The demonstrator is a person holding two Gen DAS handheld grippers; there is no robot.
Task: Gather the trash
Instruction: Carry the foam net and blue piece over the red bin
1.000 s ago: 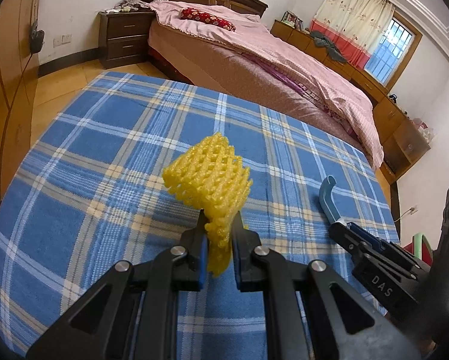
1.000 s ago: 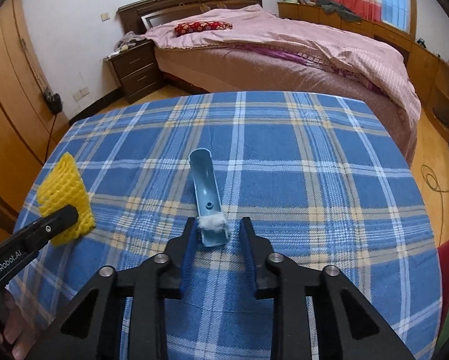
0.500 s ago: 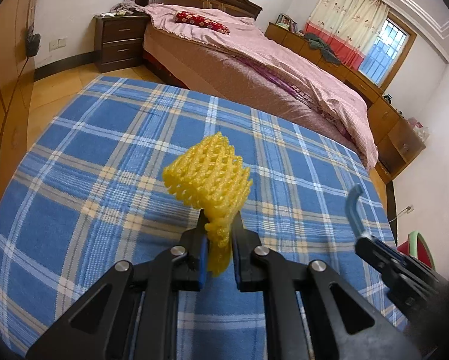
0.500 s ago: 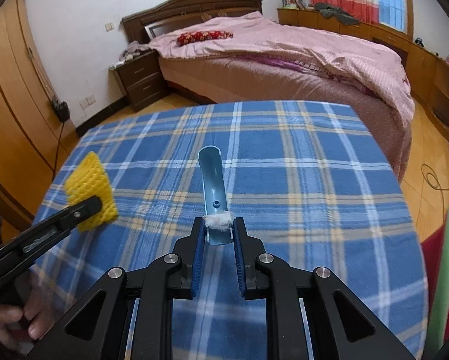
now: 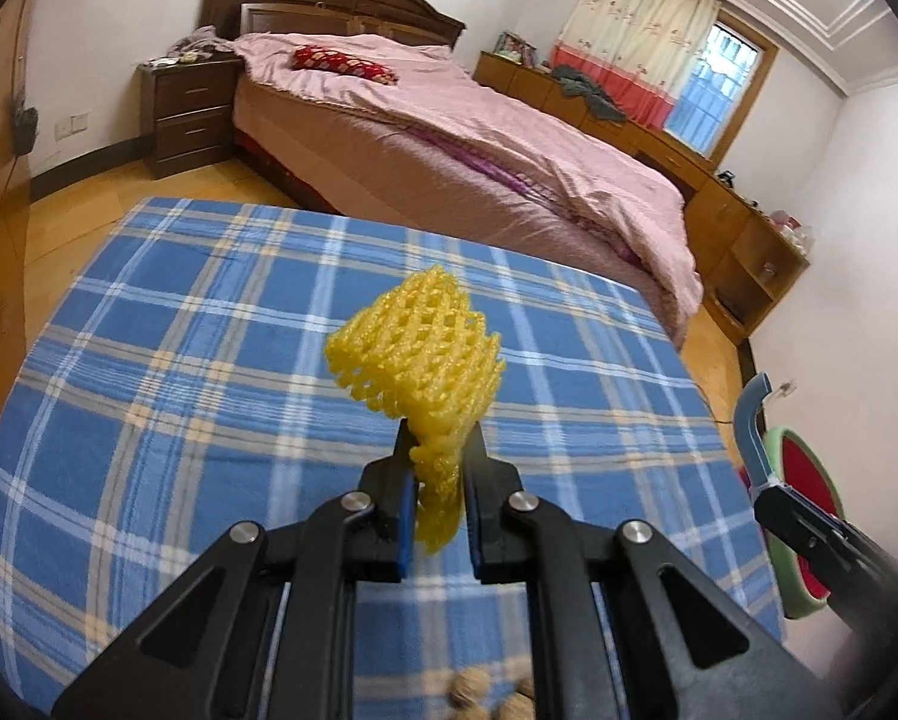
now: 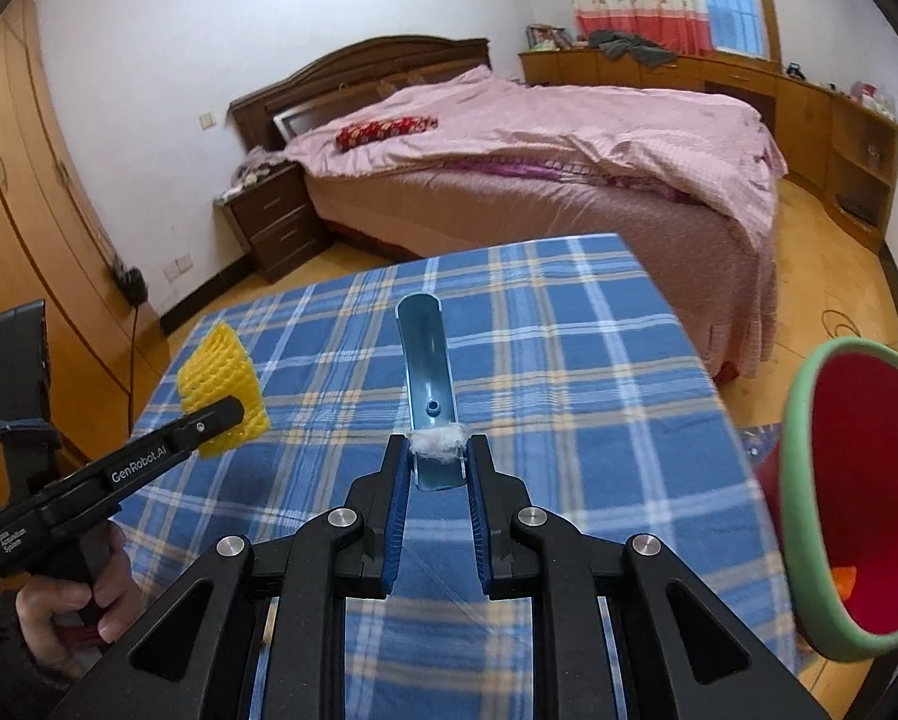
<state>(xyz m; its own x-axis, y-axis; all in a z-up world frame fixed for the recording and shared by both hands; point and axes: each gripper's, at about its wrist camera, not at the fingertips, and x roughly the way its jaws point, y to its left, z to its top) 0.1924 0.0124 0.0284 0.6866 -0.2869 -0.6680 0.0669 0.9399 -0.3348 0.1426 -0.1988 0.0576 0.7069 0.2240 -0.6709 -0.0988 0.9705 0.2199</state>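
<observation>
Now left tongs clenched on yellow foam net; right tongs grasping blue curved piece, possibly plastic.

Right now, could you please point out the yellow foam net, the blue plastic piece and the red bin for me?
yellow foam net (image 5: 416, 342), left wrist view, middle of the mesh.
blue plastic piece (image 6: 426, 372), right wrist view, middle of its curved channel.
red bin (image 6: 800, 420), right wrist view, green rim.

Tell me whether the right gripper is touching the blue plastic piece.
Touching. The right wrist view shows the right gripper with both blue pads pressed against the sides of the blue plastic piece, held above the plaid cloth.
</observation>
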